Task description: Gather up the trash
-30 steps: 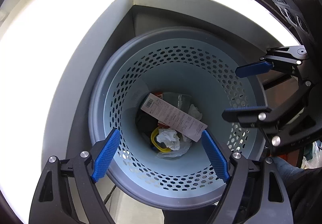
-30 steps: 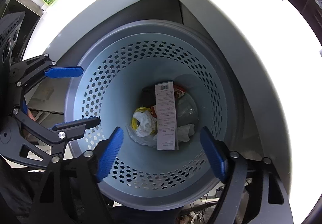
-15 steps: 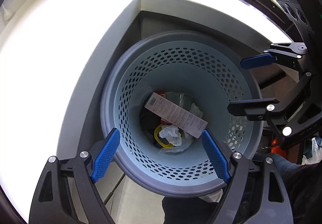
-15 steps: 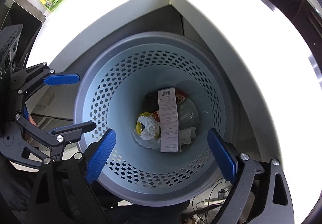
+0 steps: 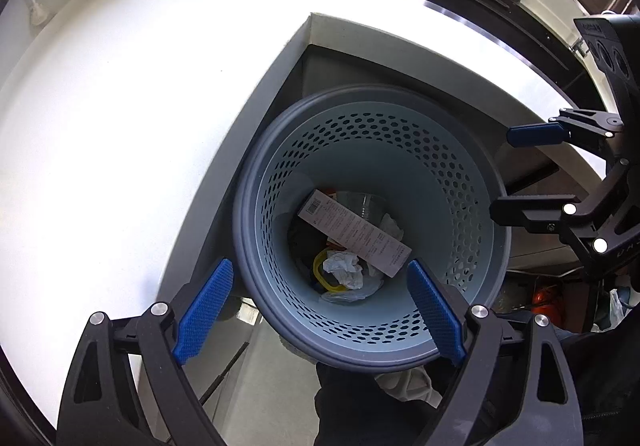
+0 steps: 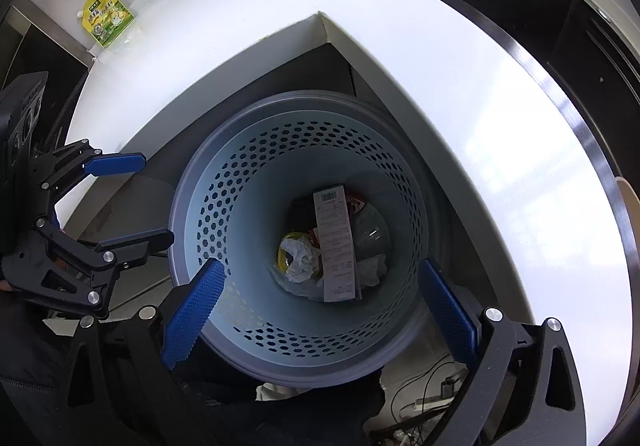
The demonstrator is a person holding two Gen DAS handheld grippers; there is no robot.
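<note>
White counter [image 6: 400, 57], barcoded receipt [image 6: 336, 242] in bin [image 6: 224, 189]

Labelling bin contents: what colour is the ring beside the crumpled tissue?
Yellow ring, partly under the crumpled tissue; clearest in the left wrist view.

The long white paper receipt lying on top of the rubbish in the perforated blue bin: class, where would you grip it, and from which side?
Grip the long white paper receipt across its narrow width, near the barcode end, coming straight down through the perforated blue bin's open top. It lies uppermost and nearly flat, and the bin's walls block any sideways approach.
</note>
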